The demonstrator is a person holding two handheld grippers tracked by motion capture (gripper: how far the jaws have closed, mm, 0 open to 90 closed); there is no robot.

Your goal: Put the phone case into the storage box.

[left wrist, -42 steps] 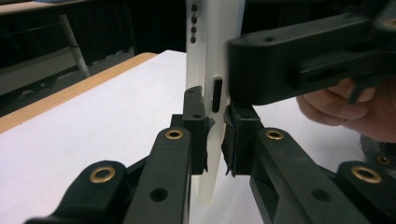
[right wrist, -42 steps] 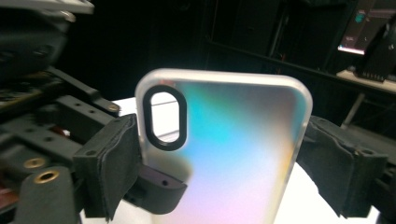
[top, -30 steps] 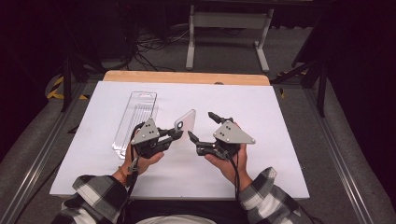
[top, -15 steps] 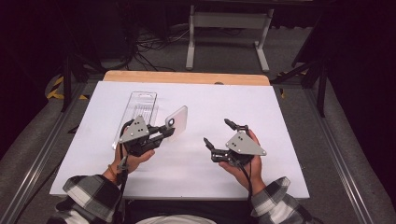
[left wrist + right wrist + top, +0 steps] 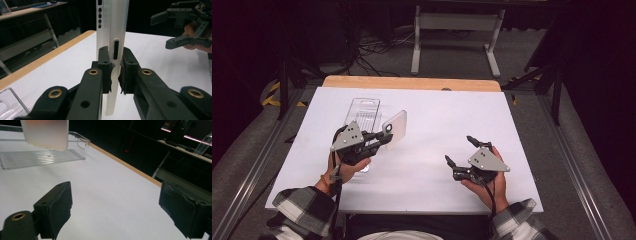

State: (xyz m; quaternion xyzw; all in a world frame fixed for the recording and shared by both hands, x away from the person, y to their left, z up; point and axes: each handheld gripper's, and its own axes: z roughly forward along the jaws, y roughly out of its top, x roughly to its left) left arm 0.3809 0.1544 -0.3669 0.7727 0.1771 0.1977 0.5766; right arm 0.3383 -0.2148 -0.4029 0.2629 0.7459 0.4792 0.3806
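Here the left gripper [image 5: 384, 139] clamps its jaws on the edge of a frosted white phone case [image 5: 395, 128], holding it clear of the white bench [image 5: 437, 115], just beside the clear plastic tray [image 5: 362, 114] lying on the left part. Well apart to the right, the right gripper [image 5: 460, 151] hovers with jaws spread wide and empty; a metal stand [image 5: 455, 22] sits on the floor beyond the bench.

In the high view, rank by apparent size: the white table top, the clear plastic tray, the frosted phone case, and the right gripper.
1. White table top, by far the largest.
2. Clear plastic tray, partly hidden behind the left gripper.
3. Right gripper, jaws spread.
4. Frosted phone case, though it is tilted and raised, so this last pair is unsure.
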